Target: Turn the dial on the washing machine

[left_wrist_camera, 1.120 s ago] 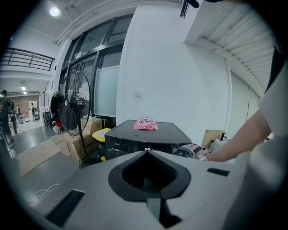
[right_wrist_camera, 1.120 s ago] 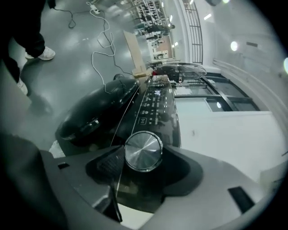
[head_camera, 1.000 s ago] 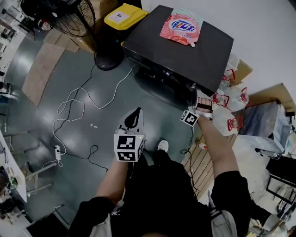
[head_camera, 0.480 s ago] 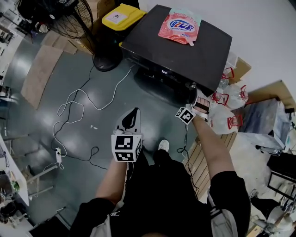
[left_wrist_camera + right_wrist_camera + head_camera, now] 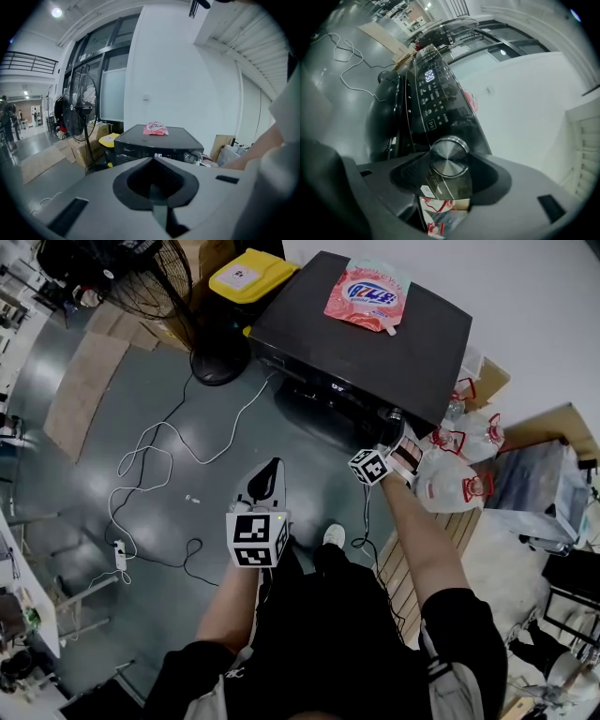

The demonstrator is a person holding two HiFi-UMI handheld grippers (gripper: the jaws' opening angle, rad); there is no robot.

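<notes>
The dial (image 5: 449,157) sits at the right end of the washing machine's (image 5: 375,343) front panel, clamped in my right claw (image 5: 395,427), which has rolled over since a second ago; my left claw (image 5: 273,468) hangs closed and empty above the grey floor (image 5: 187,399) with its white cables (image 5: 159,442); a pink pouch (image 5: 367,294) lies on the machine, a shut yellow-lidded bin (image 5: 253,273) beside it

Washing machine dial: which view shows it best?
Right gripper view: the silver dial sits central, face-on, gripped between the jaws. Head view shows it small on the washing machine's front corner; left gripper view, as a distant speck.
</notes>
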